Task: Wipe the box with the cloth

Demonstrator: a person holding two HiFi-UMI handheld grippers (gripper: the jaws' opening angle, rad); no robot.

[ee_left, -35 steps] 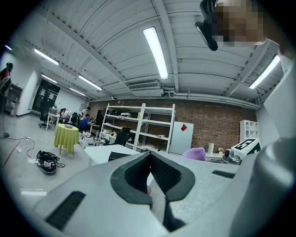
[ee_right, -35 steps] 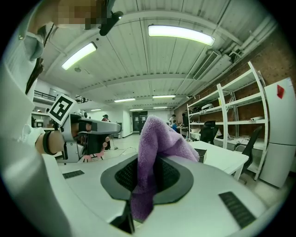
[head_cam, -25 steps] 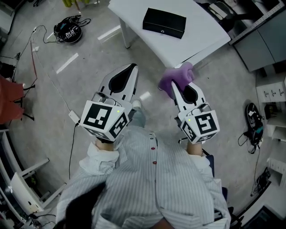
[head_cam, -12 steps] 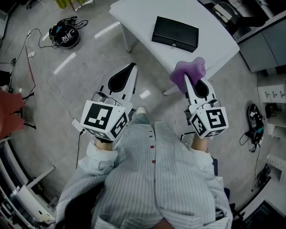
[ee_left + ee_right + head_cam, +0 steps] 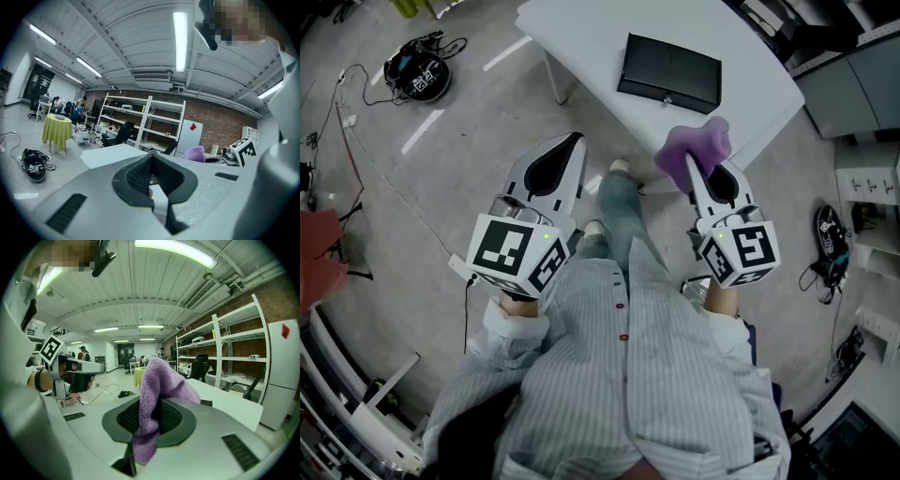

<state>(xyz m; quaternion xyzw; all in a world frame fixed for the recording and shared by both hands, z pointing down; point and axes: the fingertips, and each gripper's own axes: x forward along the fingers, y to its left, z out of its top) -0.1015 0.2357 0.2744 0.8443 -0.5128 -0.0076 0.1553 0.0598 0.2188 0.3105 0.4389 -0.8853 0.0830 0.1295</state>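
The purple cloth (image 5: 695, 150) is being pinched by the R tongs (image 5: 697, 171): the jaws are being pressed shut on it, w/ fabric bunching up above the tips and a tail hanging below them, as the R gripper view is showing. The L tongs (image 5: 573, 142) are being held fully closed, pads meeting, w/ nothing btwn them. Both tongs are being pointed fwd in front of the striped shirt (image 5: 628, 375), L and R well apart, and a leg in jeans (image 5: 620, 202) is being seen btwn them over the grey floor (image 5: 459, 178). The black box (image 5: 668, 72) is lying flat and closed on the white counter (image 5: 581, 33), a small clasp facing the person; it is being touched by neither tongs nor cloth. In the head view the cloth is being seen overlapping the counter's near edge, near the box but apart from it; whether it is being held over the top itself can't be told. A bundle of black gear w/ cables (image 5: 414, 75) is lying on the floor, well to the L of the counter
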